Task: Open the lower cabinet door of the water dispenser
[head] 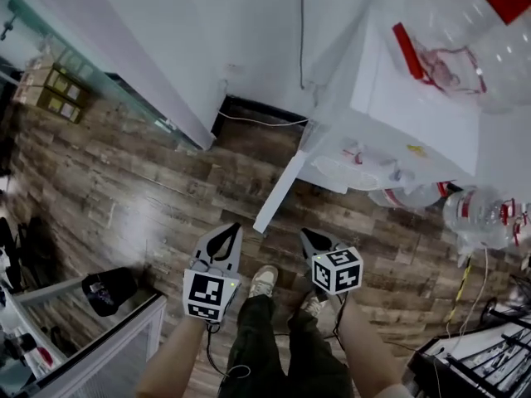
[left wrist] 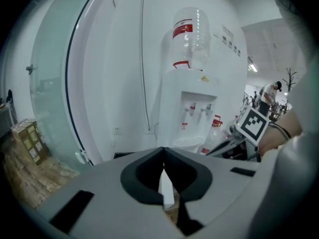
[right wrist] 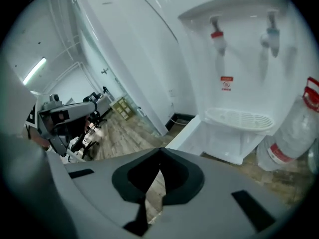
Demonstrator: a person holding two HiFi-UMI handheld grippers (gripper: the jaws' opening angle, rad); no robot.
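**Item:** lower cabinet door [head: 280, 191], a thin white flat panel on the water dispenser [head: 415, 98] at far right.

**Position:** it stands swung out over the wood floor [head: 124, 189] with its free edge toward you. Judging by this, the opening looks done.

**Handling (judged):** light, stiff, smooth and probably slippery. It moves only in an arc about its hinge.

**Hold:** take the free upright edge, farthest from the hinge, and pinch across the panel's thickness.

**Left hand-held gripper** [head: 224, 237]: jaws together, nothing between them.

**Right hand-held gripper** [head: 314, 240]: jaws together, nothing between them.

**Clearance:** you hold both near your legs, apart from the door.
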